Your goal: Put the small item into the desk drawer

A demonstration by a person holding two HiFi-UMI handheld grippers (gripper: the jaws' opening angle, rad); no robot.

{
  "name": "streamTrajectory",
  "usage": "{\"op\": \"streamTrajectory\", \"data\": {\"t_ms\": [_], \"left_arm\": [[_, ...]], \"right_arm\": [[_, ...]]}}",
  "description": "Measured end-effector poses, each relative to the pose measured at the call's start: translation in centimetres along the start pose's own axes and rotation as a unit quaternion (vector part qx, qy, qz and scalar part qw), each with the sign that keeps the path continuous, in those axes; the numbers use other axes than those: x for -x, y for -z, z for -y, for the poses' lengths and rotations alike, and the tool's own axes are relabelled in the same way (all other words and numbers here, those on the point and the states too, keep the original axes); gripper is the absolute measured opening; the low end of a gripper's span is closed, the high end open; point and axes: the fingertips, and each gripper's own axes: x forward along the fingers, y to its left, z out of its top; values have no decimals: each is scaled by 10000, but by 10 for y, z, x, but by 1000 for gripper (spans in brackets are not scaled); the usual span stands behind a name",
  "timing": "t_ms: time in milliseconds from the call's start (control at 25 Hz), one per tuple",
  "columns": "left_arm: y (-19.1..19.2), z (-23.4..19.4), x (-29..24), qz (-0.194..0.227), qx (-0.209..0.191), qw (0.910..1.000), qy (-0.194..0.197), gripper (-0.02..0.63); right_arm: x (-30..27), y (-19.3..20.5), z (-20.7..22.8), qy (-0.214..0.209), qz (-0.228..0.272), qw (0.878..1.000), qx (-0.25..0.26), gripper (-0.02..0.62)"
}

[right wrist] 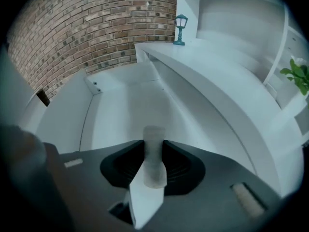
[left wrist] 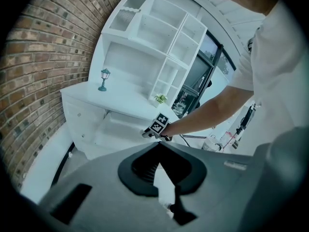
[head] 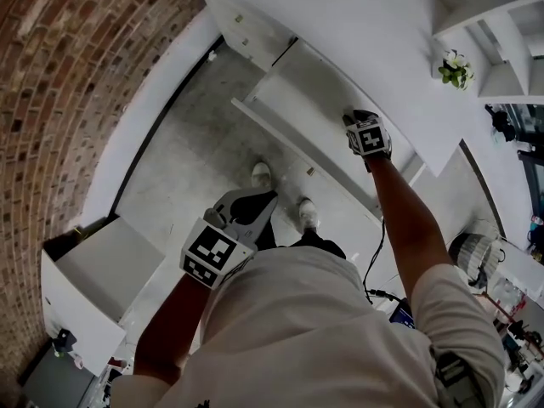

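Note:
The white desk drawer (head: 299, 100) stands pulled out under the desk top (head: 374, 32). My right gripper (head: 360, 119) is over the drawer's right end, close under the desk's edge. In the right gripper view its jaws (right wrist: 154, 151) press on a small pale grey cylinder (right wrist: 154, 134), which points into the bare drawer interior (right wrist: 120, 105). The item is hidden in the head view. My left gripper (head: 269, 201) hangs low by my body above the floor, its tips (left wrist: 158, 150) together with nothing between them. The left gripper view also shows the right gripper (left wrist: 153, 128) at the drawer (left wrist: 118, 129).
A small teal lantern (right wrist: 180, 29) stands at the far end of the desk and a little plant (head: 456, 69) near the shelves (left wrist: 159, 37). A brick wall (head: 76, 75) runs along the left. A white box (head: 89, 283) sits at lower left. My feet (head: 262, 175) stand before the drawer.

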Motion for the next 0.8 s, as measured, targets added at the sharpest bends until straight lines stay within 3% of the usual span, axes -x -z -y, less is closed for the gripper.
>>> {"op": "streamTrajectory", "data": {"t_ms": [560, 800], "left_arm": [[-1, -26, -7, -83, 102, 9998, 172, 6], [2, -26, -8, -181, 36, 9994, 298, 6]], "right_arm": [[-11, 9, 1, 164, -214, 9996, -59, 143], [-5, 12, -1, 180, -186, 9997, -24, 193]]}}
